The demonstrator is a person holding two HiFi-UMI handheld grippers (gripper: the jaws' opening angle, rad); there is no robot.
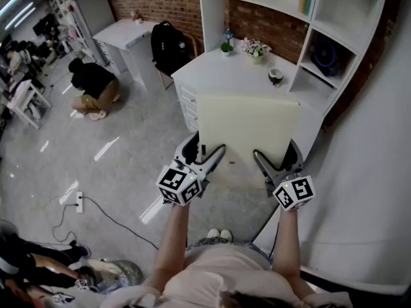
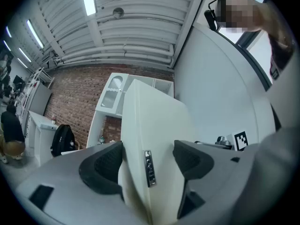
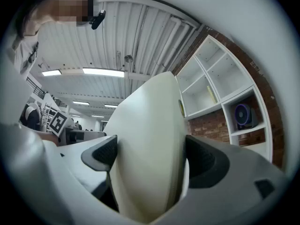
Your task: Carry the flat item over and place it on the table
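Note:
A cream, flat, square cushion point(image 1: 247, 133) hangs in the air in front of me, held by its near edge. My left gripper point(image 1: 207, 147) is shut on its near left corner and my right gripper point(image 1: 276, 151) on its near right corner. In the left gripper view the cushion point(image 2: 154, 125) stands edge-on between the dark pads of the left gripper point(image 2: 147, 161), with a small zip pull showing. In the right gripper view the cushion point(image 3: 150, 125) fills the gap in the right gripper point(image 3: 150, 156). The white corner table point(image 1: 237, 69) lies just beyond the cushion's far edge.
On the table stand a flower pot point(image 1: 255, 49), a small plant point(image 1: 226, 47) and a bowl point(image 1: 276, 77). White shelves point(image 1: 334, 31) rise at its right. A black backpack point(image 1: 168, 43) hangs at its left. A person point(image 1: 93, 82) crouches on the floor far left; a power strip point(image 1: 79, 201) lies nearer.

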